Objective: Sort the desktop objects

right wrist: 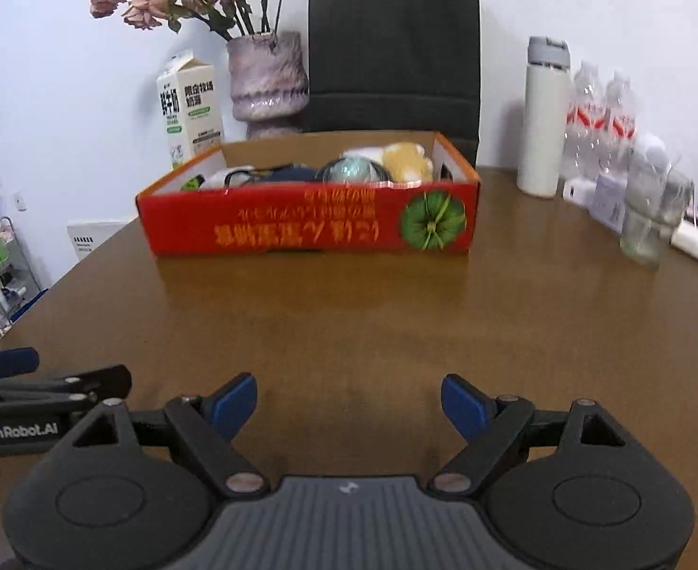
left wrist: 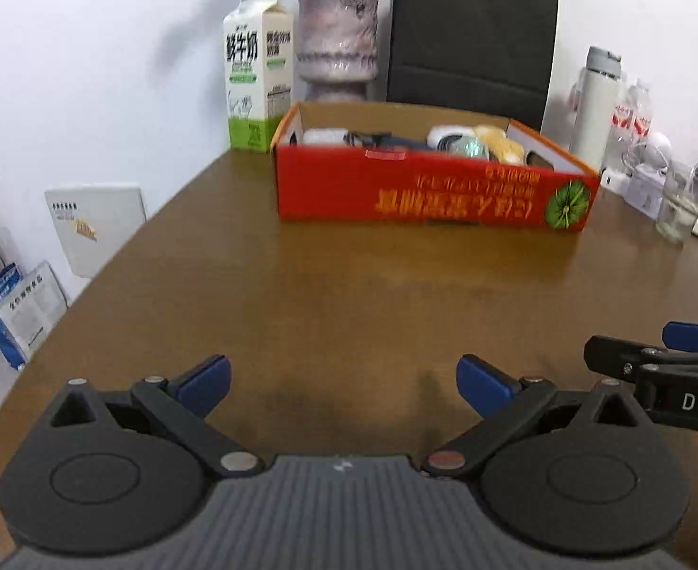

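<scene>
Left gripper (left wrist: 343,384) and right gripper (right wrist: 349,401) hover side by side over the near surface (left wrist: 349,294), jaws wide, holding nothing. The red box (right wrist: 308,216) (already holding sorted items) lies straight ahead at the far side, long axis left-right; the two grippers look about equally near it.

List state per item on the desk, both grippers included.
left gripper: open, empty
right gripper: open, empty
red box: open top, holding several items
milk carton: upright, top closed
white bottle: upright, lid on
glass: upright
black paper bag: upright, clipped at top
</scene>
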A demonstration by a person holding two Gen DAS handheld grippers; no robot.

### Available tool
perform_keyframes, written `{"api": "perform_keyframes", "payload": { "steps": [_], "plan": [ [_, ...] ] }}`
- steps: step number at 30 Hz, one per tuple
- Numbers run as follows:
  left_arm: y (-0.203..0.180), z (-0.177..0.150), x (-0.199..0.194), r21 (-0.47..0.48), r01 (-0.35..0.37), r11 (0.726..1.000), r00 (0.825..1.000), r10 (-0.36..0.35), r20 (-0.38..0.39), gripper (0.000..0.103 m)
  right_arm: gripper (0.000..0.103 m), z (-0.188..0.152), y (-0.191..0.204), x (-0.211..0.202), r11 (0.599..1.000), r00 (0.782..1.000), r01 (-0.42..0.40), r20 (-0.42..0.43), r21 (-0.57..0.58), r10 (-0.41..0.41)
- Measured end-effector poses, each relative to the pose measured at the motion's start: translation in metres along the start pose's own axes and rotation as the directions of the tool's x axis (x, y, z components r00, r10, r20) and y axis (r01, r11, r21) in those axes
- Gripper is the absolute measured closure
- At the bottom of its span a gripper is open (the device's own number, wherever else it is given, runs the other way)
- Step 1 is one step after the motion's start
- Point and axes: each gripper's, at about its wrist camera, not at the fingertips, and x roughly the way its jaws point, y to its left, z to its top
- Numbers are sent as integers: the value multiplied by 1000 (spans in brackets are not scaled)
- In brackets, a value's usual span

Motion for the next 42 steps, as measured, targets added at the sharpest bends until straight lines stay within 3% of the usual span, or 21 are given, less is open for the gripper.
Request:
{"api": "perform_keyframes", "payload": {
  "steps": [7, 11, 19, 42],
  "plan": [
    [1, -24, -5, 38, -51, 998, 998, 52, -24, 0, 18, -26, 10, -3, 1000, 999, 2, -48, -18, -3],
    [-2, -30, -9, 56, -41, 998, 999, 42, -10, 0, 16, -33, 17, -6, 999, 999, 13, -45, -52, -15],
    [-1, -29, -7, 29, -29, 999, 999, 29, -14, 0, 0, -37, 11, -2, 999, 1000, -3, -26, -50, 1],
    [-1, -29, -7, 28, -29, 999, 999, 29, -15, 0, 0, -36, 12, 0, 998, 1000, 1, -29, -55, -3]
  ]
}}
